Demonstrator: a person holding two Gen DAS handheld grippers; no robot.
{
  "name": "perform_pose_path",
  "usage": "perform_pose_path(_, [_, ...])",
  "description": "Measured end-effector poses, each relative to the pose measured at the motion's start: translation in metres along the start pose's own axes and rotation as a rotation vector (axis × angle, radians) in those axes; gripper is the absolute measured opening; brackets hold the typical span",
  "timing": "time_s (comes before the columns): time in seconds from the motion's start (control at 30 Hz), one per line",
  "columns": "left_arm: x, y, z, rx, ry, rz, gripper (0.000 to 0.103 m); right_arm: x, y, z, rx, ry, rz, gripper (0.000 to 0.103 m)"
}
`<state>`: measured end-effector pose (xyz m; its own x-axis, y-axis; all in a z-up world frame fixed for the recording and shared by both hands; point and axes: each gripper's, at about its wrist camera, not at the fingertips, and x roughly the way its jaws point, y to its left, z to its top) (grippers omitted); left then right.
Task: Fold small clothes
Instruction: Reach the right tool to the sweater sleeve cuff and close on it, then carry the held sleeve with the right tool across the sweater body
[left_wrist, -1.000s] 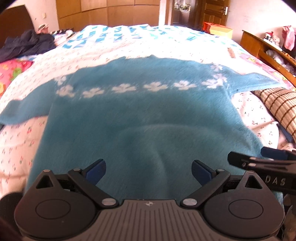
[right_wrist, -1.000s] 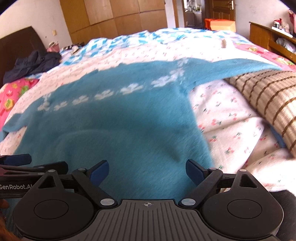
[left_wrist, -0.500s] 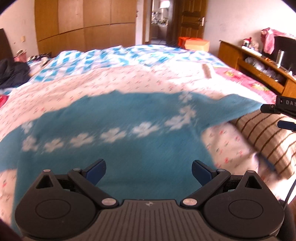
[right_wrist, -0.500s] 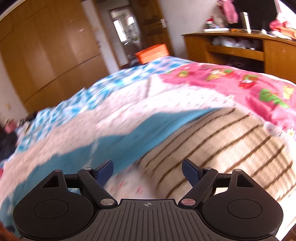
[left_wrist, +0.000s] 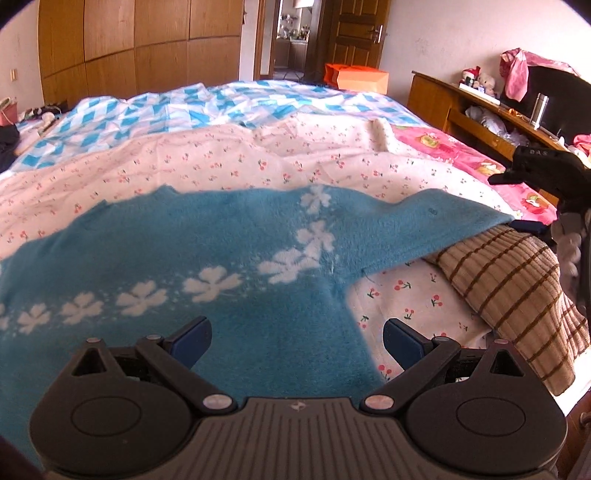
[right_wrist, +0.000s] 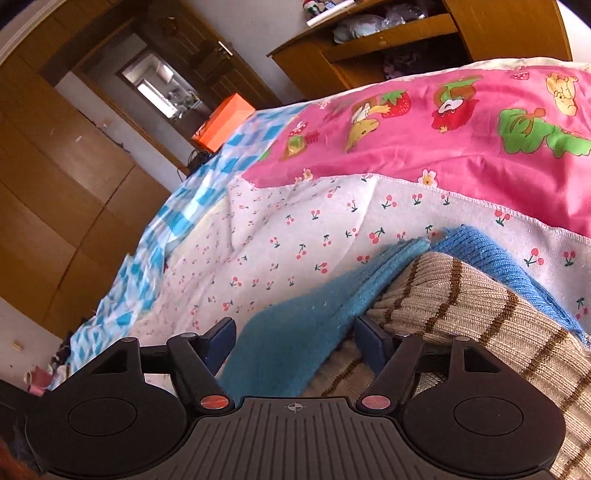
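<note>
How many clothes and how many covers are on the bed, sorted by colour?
Blue clothes: 2, the fluffy blue sweater with white flowers and a blue ribbed knit.
Beige striped clothes: 1, a brown-striped knit.
Bed covers: 3, cherry-print sheet, blue-and-white checked cover, pink cartoon cover.
Total: 6.

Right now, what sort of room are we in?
Most likely a home bedroom: a wide bed under a white cherry-print sheet, a tall wooden wardrobe wall, and a fuzzy blue flower-patterned sweater spread out on the bed.
</note>
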<state>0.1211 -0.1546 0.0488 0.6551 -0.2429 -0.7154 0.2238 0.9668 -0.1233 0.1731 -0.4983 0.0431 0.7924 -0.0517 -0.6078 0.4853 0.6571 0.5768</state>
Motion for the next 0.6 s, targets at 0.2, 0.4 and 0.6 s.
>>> perform_pose_path(0.2, [0.001, 0.006, -0.007, -0.014, 0.031, 0.015, 0.103, 0.01, 0.002, 0.003, 0.003, -0.014, -0.027, 0.059])
perform_pose_path(0.4, [-0.012, 0.021, -0.015, -0.032, 0.022, 0.048, 0.103, 0.008, -0.006, 0.006, 0.028, -0.008, -0.005, 0.018])
perform_pose_path(0.6, [-0.028, 0.049, -0.022, -0.058, -0.011, 0.069, 0.103, -0.021, 0.059, -0.011, -0.105, -0.045, 0.145, 0.014])
